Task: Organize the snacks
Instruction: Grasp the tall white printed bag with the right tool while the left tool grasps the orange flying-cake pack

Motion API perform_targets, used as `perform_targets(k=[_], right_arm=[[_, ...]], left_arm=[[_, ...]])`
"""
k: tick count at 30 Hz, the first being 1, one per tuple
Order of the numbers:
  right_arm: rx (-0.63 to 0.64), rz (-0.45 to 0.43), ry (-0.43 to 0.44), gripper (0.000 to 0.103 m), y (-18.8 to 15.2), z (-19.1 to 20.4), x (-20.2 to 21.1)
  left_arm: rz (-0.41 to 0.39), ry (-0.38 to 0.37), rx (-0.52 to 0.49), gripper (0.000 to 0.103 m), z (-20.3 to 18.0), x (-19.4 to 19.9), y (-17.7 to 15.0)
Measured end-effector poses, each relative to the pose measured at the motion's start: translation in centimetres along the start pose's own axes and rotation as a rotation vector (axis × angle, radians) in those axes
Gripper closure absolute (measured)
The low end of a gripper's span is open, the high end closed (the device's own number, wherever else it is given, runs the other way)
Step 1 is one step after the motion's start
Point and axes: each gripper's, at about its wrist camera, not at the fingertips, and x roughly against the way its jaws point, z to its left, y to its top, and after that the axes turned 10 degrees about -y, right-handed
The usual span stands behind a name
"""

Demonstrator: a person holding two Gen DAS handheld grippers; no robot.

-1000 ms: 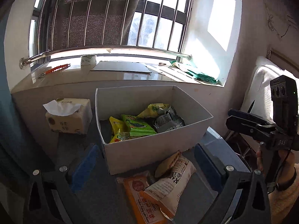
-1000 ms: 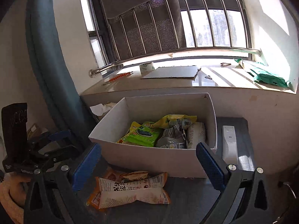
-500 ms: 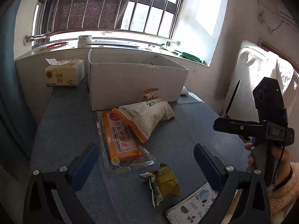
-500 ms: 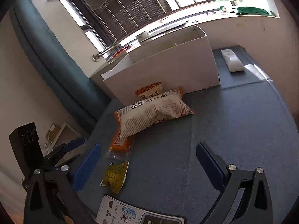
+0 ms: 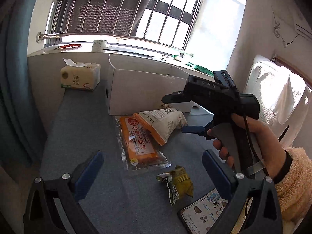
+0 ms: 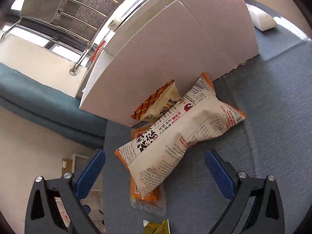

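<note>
I have swung my right gripper (image 6: 155, 167) down over the white snack bag (image 6: 175, 134), jaws wide apart (left gripper (image 5: 152, 167) also apart, empty), so grabbing comes next.

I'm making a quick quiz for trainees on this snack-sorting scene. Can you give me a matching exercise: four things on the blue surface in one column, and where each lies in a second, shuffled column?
Things:
1. white snack bag
2. orange flat pack
3. yellow-green wrapper
4. tissue pack

Places:
A. beside the white box's left wall, by the window ledge
B. on top of the orange pack, one end near the box's front wall
C. crumpled, nearest the camera, by a printed card
D. flat on the surface, partly under the white bag

Pairs: 1-B, 2-D, 3-C, 4-A
</note>
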Motion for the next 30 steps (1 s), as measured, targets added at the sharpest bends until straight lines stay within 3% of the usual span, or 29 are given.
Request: perform_targets(k=[5, 6, 7, 9, 11, 19, 24, 27, 30], right_arm=[[-0.103, 0.02, -0.036, 0.002, 0.9, -0.6, -2.1], [-0.087, 0.016, -0.061, 0.025, 0.9, -0.5, -2.0], [-0.071, 0.028, -0.074, 0.041, 0.7, -0.5, -2.1], [-0.082, 0.044, -0.011, 0.054, 0.0, -1.2, -2.1], [-0.092, 0.032, 0.034, 0.058, -0.5, -2.0, -1.4], [-0.086, -0.065, 0.194, 0.061, -2.3, -5.0, 5.2], [-0.012, -0.212, 0.154, 0.061, -3.0, -5.9, 10.4], [0.039, -0.297, 0.1, 0.061, -3.5, -6.2, 13.0], [0.096, -0.36, 0.048, 0.061, -3.6, -6.5, 14.8]], left_arm=[[-0.008, -0.006, 0.024, 0.0, 0.7, 0.4, -0.4], [-0.012, -0.003, 0.027, 0.0, 0.9, 0.6, -0.5], [-0.014, 0.001, 0.029, 0.0, 0.9, 0.8, -0.6], [-0.012, 0.0, 0.032, 0.0, 1.2, 0.9, -0.8], [-0.013, 0.01, 0.044, 0.0, 1.6, 0.9, -0.9], [0.046, 0.014, 0.08, 0.0, 2.2, -1.2, -0.2], [0.173, 0.051, 0.142, 0.0, 2.3, -6.3, 0.9], [0.249, 0.135, 0.169, 0.0, 2.5, -9.7, 1.3], [0.284, 0.167, 0.164, 0.0, 2.3, -12.1, 1.9]])
